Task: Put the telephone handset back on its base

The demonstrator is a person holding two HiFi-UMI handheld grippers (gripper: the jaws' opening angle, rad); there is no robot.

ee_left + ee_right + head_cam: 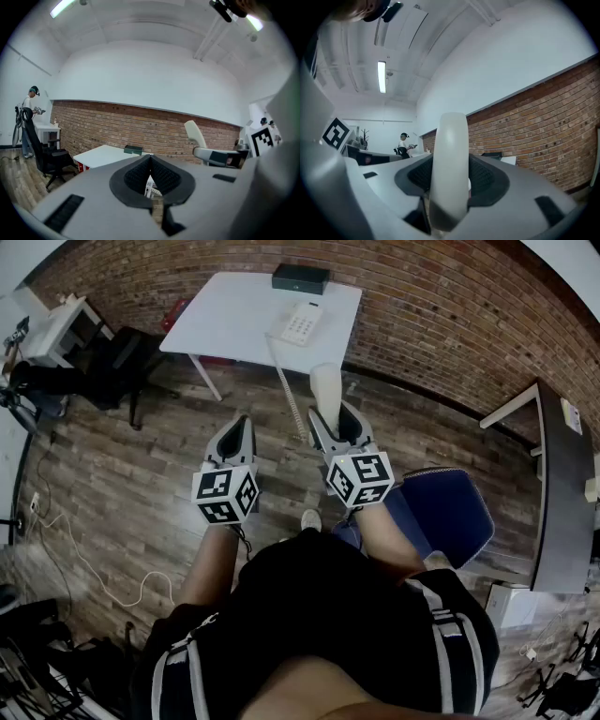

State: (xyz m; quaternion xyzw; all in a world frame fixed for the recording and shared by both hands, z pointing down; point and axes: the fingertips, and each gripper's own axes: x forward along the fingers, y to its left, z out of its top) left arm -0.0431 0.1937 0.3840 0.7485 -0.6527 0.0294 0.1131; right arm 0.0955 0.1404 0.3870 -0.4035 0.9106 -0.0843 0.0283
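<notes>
Handset stands clamped upright in the right gripper, well apart from the white desk where its base waits without it. A coiled cord stretches between them above the wooden floor. The left gripper hangs alongside, jaws together on nothing. The pickup looks done; carrying the handset to the desk and seating it remain.

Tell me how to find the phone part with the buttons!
Look at the brick wall, then the white table standing by it. Two things sit on the table: a dark box at the back and the telephone base nearer the front edge. The base is the white one, with rows of buttons and a curly cord running off the table.
</notes>
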